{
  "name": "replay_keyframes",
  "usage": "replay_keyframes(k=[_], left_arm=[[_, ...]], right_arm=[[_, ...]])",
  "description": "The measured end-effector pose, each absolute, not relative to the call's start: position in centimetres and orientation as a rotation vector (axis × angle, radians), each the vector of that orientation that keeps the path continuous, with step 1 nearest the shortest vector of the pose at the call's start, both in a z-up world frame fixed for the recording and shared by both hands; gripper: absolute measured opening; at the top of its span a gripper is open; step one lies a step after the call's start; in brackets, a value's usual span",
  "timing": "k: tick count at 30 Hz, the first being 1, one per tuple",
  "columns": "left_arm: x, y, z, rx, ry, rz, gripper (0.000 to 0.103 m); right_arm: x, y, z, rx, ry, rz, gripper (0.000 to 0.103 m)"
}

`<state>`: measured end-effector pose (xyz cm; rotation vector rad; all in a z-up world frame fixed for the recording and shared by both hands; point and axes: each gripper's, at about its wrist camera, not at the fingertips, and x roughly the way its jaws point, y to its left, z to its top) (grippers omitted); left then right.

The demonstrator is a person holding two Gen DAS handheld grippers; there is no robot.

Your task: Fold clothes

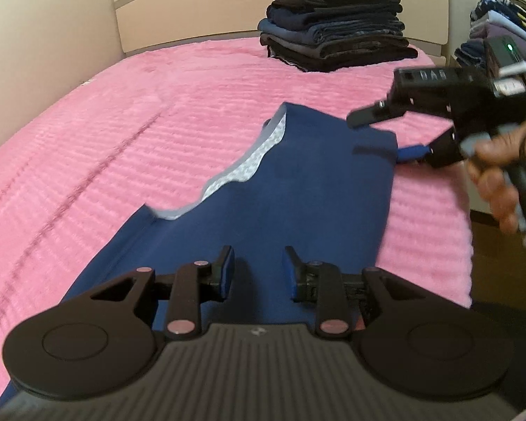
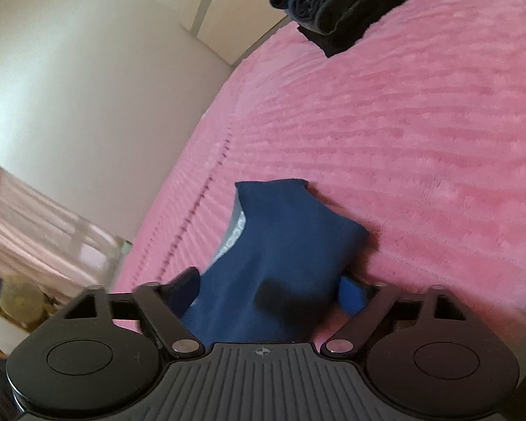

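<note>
A navy blue garment with a pale patterned lining at its neckline lies flat on the pink bedspread. My left gripper is open, its fingers hovering just over the near part of the garment, holding nothing. My right gripper is open at the garment's far right corner, one finger above the cloth and one blue-padded finger beside its edge. In the right wrist view the garment runs between the wide-open fingers of the right gripper.
A tall stack of folded dark clothes stands at the far side of the bed by the headboard. More folded clothes sit at the far right. The bed's right edge drops to a dark floor.
</note>
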<state>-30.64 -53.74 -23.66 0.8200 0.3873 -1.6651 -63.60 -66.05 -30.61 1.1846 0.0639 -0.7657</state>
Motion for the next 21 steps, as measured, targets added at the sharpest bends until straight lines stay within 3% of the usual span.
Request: replay_keyframes(k=[1,2,4,6,10,15,18,21], left_arm=[[-30.5,-53.2,-23.6,0.818,0.386,-1.658,0.026],[-30.3,-52.7,-23.6,0.815,0.39,-1.651,0.026],[-30.2,-52.2,-24.1,0.83,0.411,-1.64,0.026],[-30.4,-51.8,-24.7,0.865,0.42,-1.628,0.025],[-29.5,-50.5,-23.3,0.798,0.407,-1.592,0.025],[-25.6,-45.0,-19.7,0.614,0.389,-1.432,0.025],[-22.7,-40.6,-18.7,0.513,0.435,-1.298,0.025],[-20.3,-36.8,-18.9,0.437,0.511,-1.209,0.025]], right_arm=[[-63.8,-66.0,-30.8,1.2,0.057,-0.768,0.046],[-64.0,-66.1,-30.9,1.211,0.055,-0.771,0.043],[-63.9,-66.4,-31.1,1.218,0.064,-0.773,0.012],[-63.5,-66.5,-30.1,1.187,0.06,-0.766,0.007],[-60.9,-65.5,-25.1,0.962,0.077,-0.716,0.007],[-53.0,-59.2,-17.8,0.445,0.148,-0.512,0.007],[-46.6,-52.9,-17.6,0.148,0.283,-0.31,0.007],[-41.8,-47.0,-21.1,-0.151,0.462,-0.14,0.007]])
